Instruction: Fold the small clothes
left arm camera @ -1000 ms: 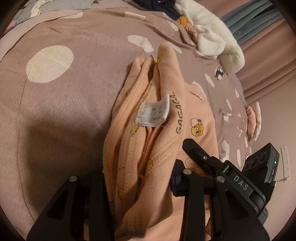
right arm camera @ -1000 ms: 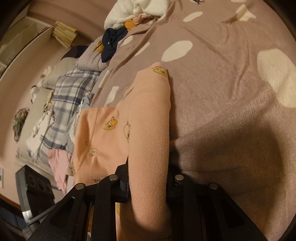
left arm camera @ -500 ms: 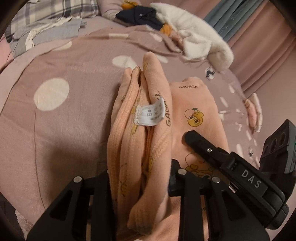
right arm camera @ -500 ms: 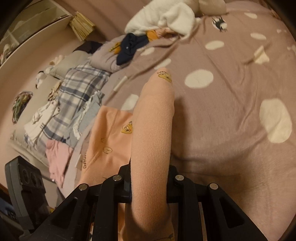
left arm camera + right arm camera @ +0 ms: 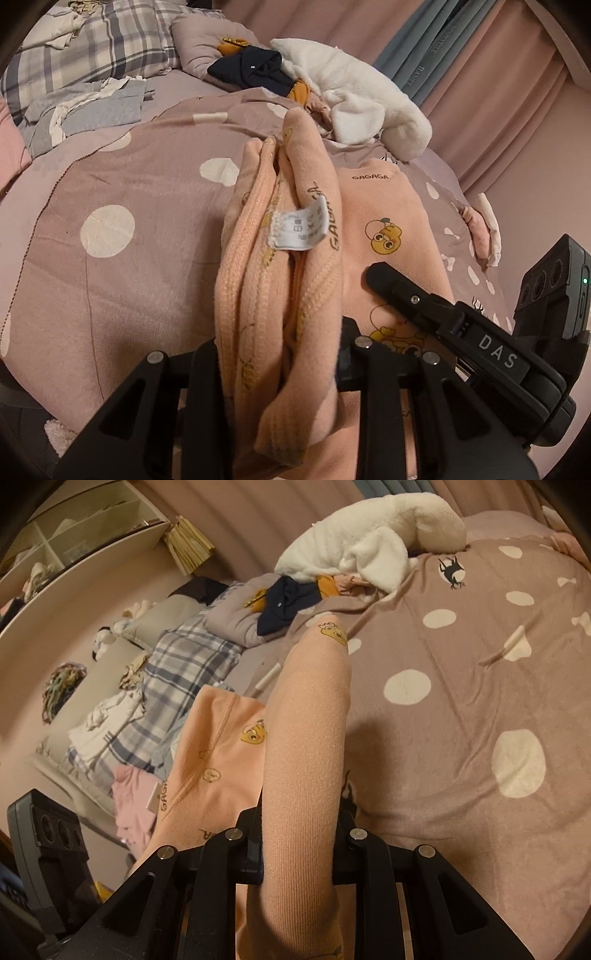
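Peach baby garment (image 5: 384,229) printed with yellow ducks and "GAGAGA" lettering is gripped at both ends above the polka-dot bedspread (image 5: 110,229). In the left wrist view, the left gripper (image 5: 280,354) is clamped on a bunched, ribbed edge of the cloth, which rises from 6 o'clock toward the centre; a white care label (image 5: 301,230) sticks out of the folds. The rest of the garment spreads flat toward 3 o'clock, where the right gripper (image 5: 373,271) shows as a black finger marked "DAS". In the right wrist view, the right gripper (image 5: 299,834) is closed on a smooth rolled fold of the same garment (image 5: 306,738), running from 6 o'clock up to the centre. At 12 o'clock lies a white fleece garment (image 5: 369,535) beside a navy piece of clothing (image 5: 288,602). A plaid pillow (image 5: 184,672) sits at 9 o'clock.
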